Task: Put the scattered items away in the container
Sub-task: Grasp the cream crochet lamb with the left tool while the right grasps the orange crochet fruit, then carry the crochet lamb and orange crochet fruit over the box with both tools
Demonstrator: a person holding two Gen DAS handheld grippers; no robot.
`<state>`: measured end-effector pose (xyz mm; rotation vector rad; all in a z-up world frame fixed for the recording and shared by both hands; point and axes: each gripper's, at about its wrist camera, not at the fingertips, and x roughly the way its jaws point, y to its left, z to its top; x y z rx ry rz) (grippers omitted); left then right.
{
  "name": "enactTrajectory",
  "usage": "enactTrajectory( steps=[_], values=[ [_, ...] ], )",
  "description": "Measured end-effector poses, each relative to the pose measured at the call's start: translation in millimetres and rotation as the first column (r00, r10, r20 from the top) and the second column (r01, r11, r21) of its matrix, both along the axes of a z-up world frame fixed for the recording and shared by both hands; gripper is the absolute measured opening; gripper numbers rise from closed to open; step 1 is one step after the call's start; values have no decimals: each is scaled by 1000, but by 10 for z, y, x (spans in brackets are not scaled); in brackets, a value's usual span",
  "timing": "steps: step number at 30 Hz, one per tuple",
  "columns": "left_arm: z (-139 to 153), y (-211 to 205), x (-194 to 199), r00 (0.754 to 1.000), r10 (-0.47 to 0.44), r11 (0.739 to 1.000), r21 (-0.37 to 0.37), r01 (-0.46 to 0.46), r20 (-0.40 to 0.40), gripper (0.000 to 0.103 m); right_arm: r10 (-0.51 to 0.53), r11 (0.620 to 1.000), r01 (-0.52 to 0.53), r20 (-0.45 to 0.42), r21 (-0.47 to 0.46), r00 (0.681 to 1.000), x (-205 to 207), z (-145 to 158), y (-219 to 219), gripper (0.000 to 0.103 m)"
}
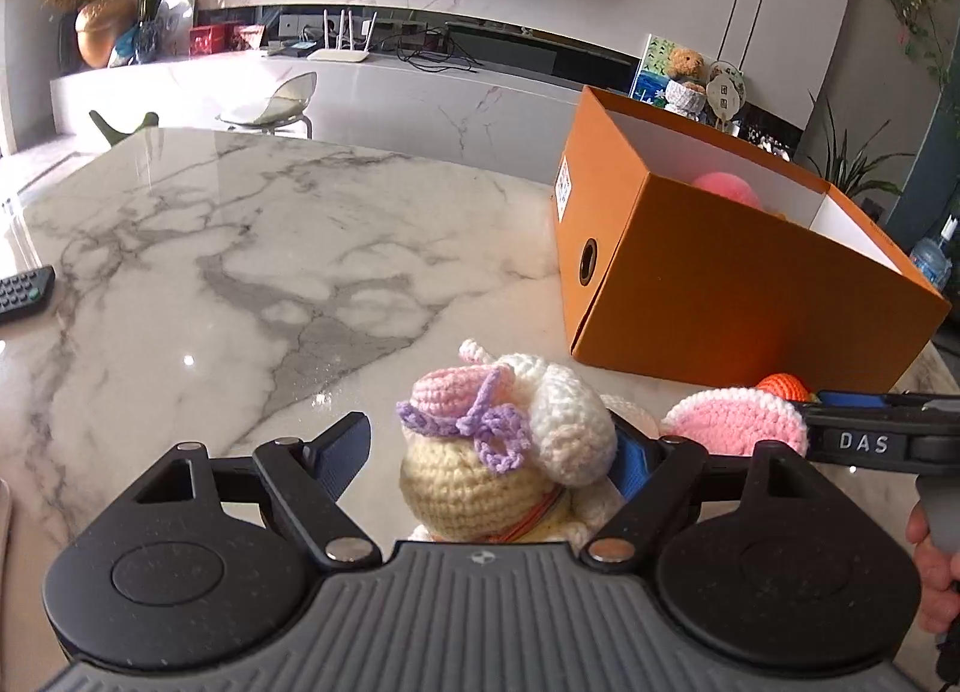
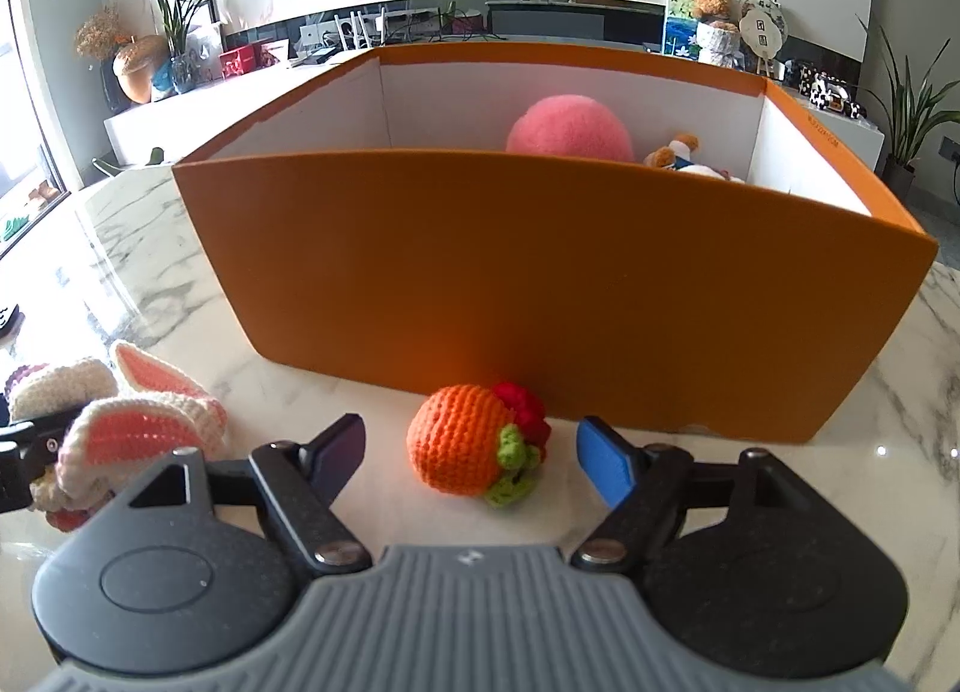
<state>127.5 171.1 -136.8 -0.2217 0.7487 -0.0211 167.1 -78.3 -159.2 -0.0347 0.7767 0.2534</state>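
An orange box [image 1: 720, 296] stands on the marble table [image 1: 240, 248]; it fills the right wrist view [image 2: 540, 284], with a pink plush ball [image 2: 567, 131] and a small plush toy [image 2: 678, 152] inside. A crochet doll with a pink hat and purple bow [image 1: 480, 452] sits between the fingers of my open left gripper [image 1: 486, 452]. A pink-eared crochet rabbit [image 1: 738, 419] lies just right of it, also at the left of the right wrist view [image 2: 138, 434]. A crochet orange [image 2: 474, 440] lies between the fingers of my open right gripper [image 2: 474, 458], in front of the box wall.
A black remote control [image 1: 24, 290] lies at the table's left edge. A chair [image 1: 276, 104] stands beyond the far edge. A TV bench with a router, vases and plants runs along the back wall. A water bottle [image 1: 933, 260] stands right of the box.
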Motion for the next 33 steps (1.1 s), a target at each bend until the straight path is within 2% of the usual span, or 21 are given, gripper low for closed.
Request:
enactTrajectory(
  steps=[2,4,5,15,23,33],
  values=[
    [-16,15,-3,1000,-1,999,-41,1,-4,91,1,1000,-1,-11,-4,1000,28,-38,18,66],
    [-28,23,-10,1000,-6,997,-79,5,-6,80,1,1000,-1,-22,-9,1000,54,-75,35,61],
    [-26,18,-15,1000,-9,996,-88,9,-5,77,-1,1000,0,-26,-13,1000,60,-90,41,55],
    [39,-100,-67,1000,-26,998,-65,27,15,66,28,999,-28,-22,-20,999,-41,-57,60,54],
    [158,-294,-161,997,-71,996,-49,73,30,65,44,999,-44,-8,-7,999,-226,85,22,54],
    [500,-503,-337,990,-109,994,-20,111,91,65,16,1000,-16,48,-5,999,-557,422,-161,54]
  ],
)
